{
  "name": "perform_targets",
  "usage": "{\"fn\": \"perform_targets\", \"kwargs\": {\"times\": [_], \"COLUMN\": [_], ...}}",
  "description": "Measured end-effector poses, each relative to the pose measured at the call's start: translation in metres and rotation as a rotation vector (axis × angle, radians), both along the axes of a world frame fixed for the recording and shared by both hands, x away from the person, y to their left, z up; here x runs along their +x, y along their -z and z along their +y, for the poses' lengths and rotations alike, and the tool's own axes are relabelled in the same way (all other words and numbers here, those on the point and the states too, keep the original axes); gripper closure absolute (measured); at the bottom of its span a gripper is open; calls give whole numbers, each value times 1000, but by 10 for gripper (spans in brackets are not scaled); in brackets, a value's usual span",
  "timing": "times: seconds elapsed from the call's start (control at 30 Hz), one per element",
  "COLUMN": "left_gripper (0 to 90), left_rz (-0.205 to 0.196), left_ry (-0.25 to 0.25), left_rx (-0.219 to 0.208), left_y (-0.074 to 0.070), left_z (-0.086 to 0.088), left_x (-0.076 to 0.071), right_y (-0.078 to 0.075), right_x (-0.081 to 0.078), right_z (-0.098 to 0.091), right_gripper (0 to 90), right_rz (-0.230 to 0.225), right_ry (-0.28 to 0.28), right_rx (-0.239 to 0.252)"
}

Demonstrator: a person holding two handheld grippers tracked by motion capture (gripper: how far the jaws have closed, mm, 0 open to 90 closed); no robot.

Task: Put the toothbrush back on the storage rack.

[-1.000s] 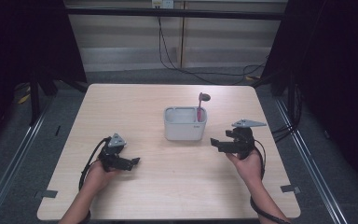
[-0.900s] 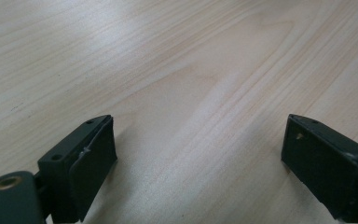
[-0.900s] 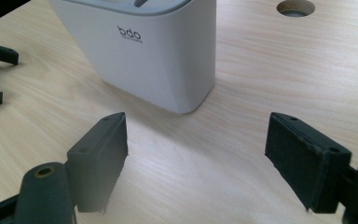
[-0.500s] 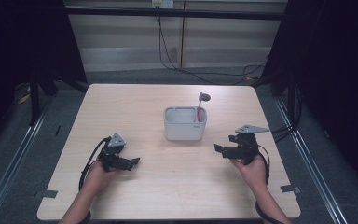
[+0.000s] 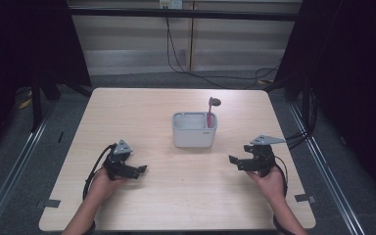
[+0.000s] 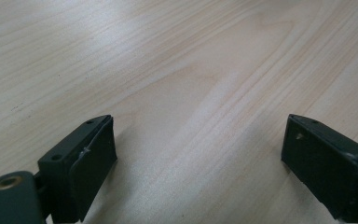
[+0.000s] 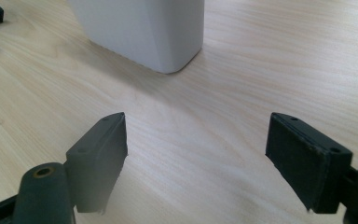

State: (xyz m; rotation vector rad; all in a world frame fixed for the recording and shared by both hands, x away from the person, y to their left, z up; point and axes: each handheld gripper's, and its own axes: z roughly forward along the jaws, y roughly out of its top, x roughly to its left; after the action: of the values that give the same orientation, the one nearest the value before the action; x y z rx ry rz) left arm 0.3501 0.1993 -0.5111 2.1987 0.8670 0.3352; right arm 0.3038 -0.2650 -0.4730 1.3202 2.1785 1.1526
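A white tub [image 5: 194,130] sits near the middle of the table [image 5: 127,107], with a pink-handled utensil [image 5: 210,111] standing upright in its right corner, dark head poking above the rim. Both grippers rest low on the table, well apart from the tub; the left gripper [image 5: 138,170] and right gripper [image 5: 235,160] each have their 2 jaws spread wide, holding nothing. The tub looks light, so a sideways nudge from the right gripper could slide or tip it and topple the utensil.
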Motion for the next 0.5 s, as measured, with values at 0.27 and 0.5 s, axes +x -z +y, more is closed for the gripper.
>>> {"fn": "perform_targets", "kwargs": {"times": [0.27, 0.5], "left_gripper": [96, 96], "left_rz": [0, 0], "left_ry": [0, 1], "left_rx": [1, 2], "left_y": [0, 0], "left_z": [0, 0], "left_x": [0, 0], "right_y": [8, 16], "right_x": [-1, -2], "right_z": [-2, -2], "right_gripper": [200, 200], "right_rz": [11, 23], "right_ry": [-16, -38], "right_rx": [-57, -114]}}
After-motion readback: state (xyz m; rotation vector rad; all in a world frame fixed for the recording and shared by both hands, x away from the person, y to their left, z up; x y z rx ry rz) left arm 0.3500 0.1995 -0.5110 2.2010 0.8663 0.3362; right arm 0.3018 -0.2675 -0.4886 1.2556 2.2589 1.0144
